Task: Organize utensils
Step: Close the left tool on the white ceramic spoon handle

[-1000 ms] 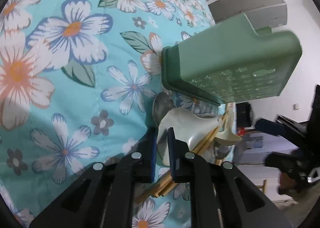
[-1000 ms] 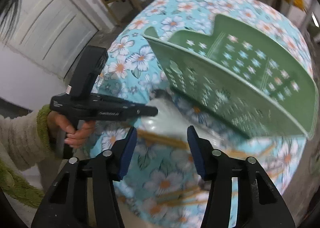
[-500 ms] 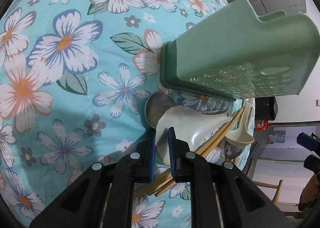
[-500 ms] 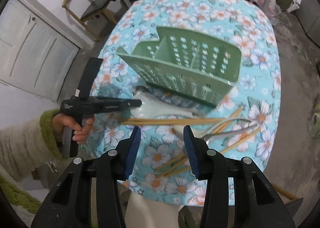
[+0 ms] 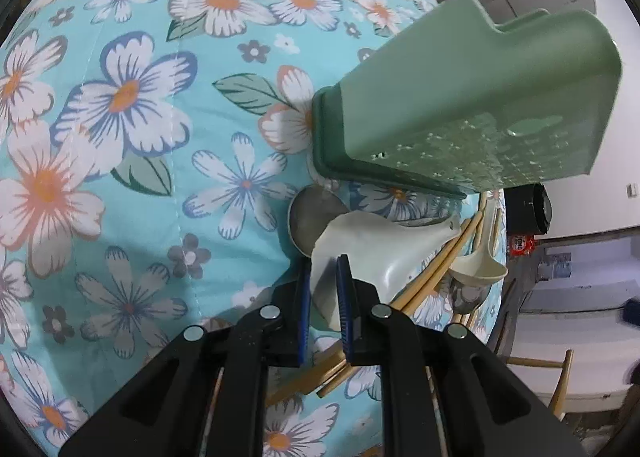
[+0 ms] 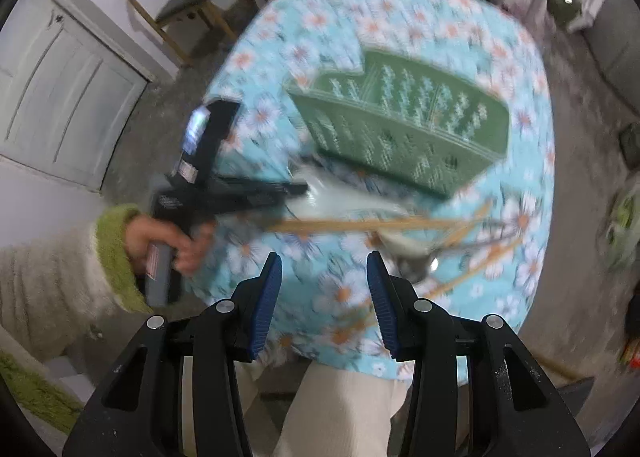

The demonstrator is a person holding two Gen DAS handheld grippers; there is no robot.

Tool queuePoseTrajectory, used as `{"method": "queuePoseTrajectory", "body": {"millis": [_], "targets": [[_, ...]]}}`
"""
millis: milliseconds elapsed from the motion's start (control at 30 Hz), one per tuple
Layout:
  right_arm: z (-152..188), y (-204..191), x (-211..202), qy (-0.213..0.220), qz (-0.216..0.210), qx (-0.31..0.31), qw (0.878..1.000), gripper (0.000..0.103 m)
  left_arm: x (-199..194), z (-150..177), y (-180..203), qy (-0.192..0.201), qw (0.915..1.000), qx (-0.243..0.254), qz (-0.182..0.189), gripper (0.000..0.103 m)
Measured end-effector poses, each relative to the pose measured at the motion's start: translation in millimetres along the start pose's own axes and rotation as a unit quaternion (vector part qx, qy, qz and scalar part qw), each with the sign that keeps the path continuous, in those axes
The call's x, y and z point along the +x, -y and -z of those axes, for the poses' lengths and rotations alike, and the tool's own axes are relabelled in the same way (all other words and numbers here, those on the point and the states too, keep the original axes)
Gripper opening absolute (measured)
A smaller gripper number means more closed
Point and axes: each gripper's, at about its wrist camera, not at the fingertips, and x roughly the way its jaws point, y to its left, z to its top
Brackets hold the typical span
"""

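Left wrist shows the left claw [image 5: 323,297] pinching the white spoon's [image 5: 372,245] broad end, ready for lifting into the green holder [image 5: 460,105]; the right claw [image 6: 324,297] hangs spread, empty, above the bench's [image 6: 320,297] near edge.

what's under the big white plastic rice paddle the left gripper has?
Under the white plastic rice paddle, clamped in the left gripper, a round metal spoon bowl pokes out at its upper left and wooden chopsticks at its lower right. Their covered parts are hidden.
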Motion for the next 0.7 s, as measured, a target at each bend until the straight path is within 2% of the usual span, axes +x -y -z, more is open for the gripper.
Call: {"method": "queuePoseTrajectory", "body": {"millis": [233, 333, 533, 700], "targets": [[1.7, -59.6, -66.0, 0.057, 0.028, 0.045, 0.997, 0.042, -0.5, 3.3, -10.0, 0.009, 0.9994, 0.005, 0.032, 0.011], [11.2, -69.1, -80.2, 0.066, 0.041, 0.065, 0.995, 0.042, 0.5, 1.8, -10.5, 0.005, 0.9992, 0.015, 0.037, 0.011], [19.9, -65.6, -65.5, 0.060, 0.029, 0.101, 0.993, 0.042, 0.6, -1.6, -10.2, -0.003, 0.9989, 0.029, 0.037, 0.010], [21.5, -51.9, -50.5, 0.055, 0.001, 0.130, 0.990, 0.042, -0.8, -2.9, 0.8, -0.005, 0.9982, 0.060, 0.009, 0.011]]}}
